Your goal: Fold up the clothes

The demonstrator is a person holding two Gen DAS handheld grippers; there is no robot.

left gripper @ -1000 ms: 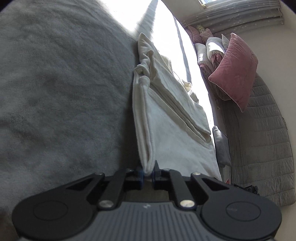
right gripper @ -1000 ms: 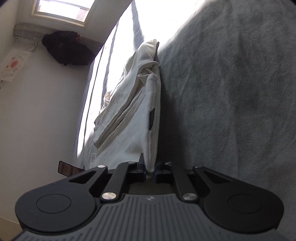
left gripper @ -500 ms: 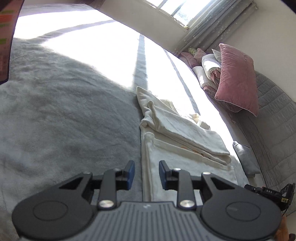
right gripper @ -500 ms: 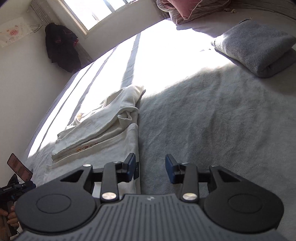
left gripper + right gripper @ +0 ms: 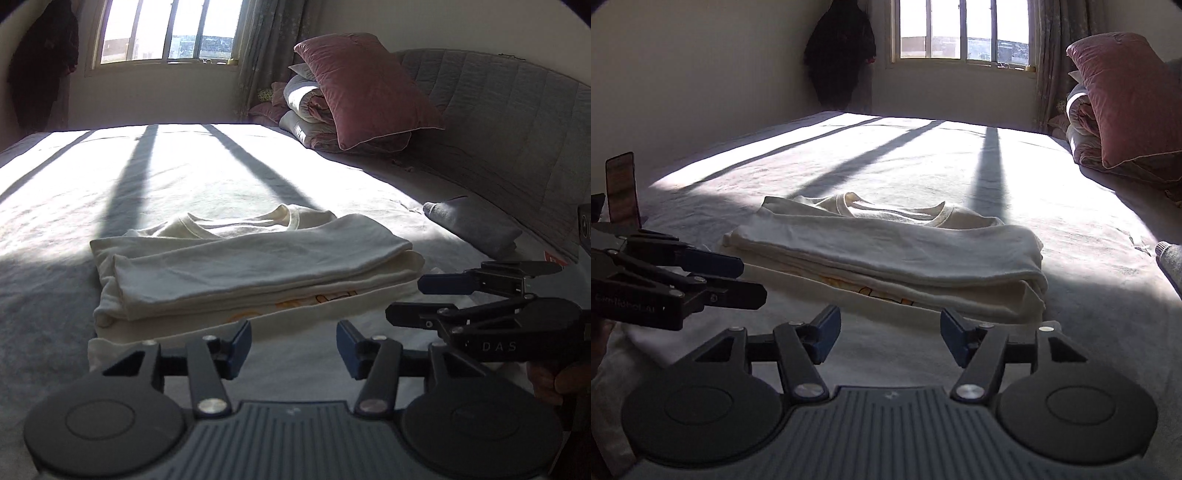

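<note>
A cream sweatshirt lies partly folded on the bed, sleeves laid across the body and the collar at the far side. Its near hem spreads flat toward me. My left gripper is open just above that near hem, nothing between its fingers. In the right wrist view the same sweatshirt lies ahead, and my right gripper is open over the near hem, also empty. Each gripper shows in the other's view: the right gripper at the right, the left gripper at the left.
A pink pillow and rolled bedding sit by the grey headboard. A folded grey towel lies at the right of the bed. A window and a dark hanging garment are at the far wall.
Both grippers let go of the sweatshirt's hem a second ago and opened. They have since levelled out and pulled back, so the whole garment now lies ahead of them.
</note>
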